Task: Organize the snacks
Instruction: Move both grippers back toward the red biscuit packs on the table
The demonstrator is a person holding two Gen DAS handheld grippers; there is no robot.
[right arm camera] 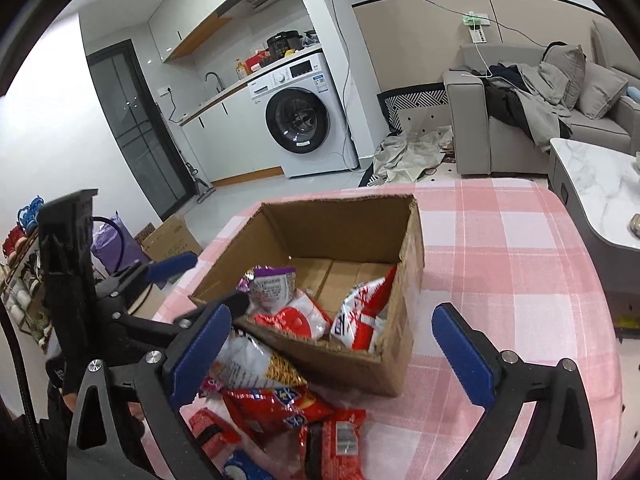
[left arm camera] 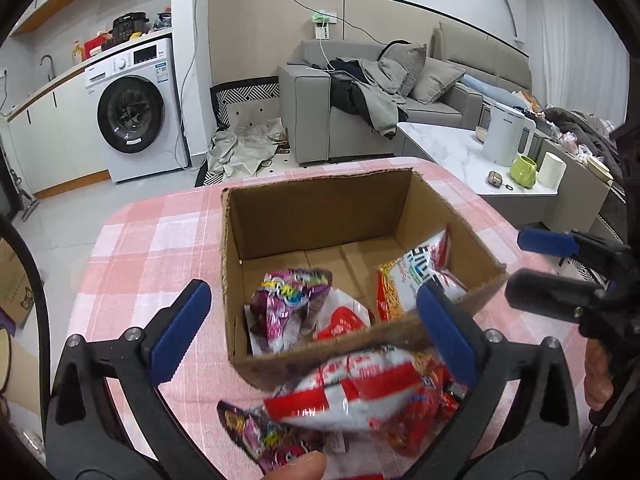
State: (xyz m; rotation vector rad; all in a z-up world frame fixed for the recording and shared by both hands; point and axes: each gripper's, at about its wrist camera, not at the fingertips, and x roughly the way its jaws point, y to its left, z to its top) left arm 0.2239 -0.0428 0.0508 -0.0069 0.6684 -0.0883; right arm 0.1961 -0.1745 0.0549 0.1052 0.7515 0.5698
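Observation:
An open cardboard box (left arm camera: 320, 356) stands on the pink checked tablecloth (left arm camera: 160, 248). In it lie a purple packet (left arm camera: 288, 296), a red and white packet (left arm camera: 344, 320) and a noodle packet (left arm camera: 416, 280). My left gripper (left arm camera: 312, 292) is open over the box's near wall, its pads touching nothing. Below it a red and white packet (left arm camera: 368, 396) and a purple one (left arm camera: 260, 436) lie on the cloth. My right gripper (right arm camera: 332, 312) is open in front of the box (right arm camera: 408, 356). Several loose packets (right arm camera: 272, 404) lie by its left finger. Each gripper shows at the edge of the other's view.
Behind the table are a washing machine (left arm camera: 132, 112), a grey sofa (left arm camera: 320, 92) with clothes on it, and a marble coffee table (left arm camera: 452, 148) with a white kettle (left arm camera: 504, 132) and a green cup (left arm camera: 524, 170). A cardboard carton (right arm camera: 168, 240) stands on the floor at the left.

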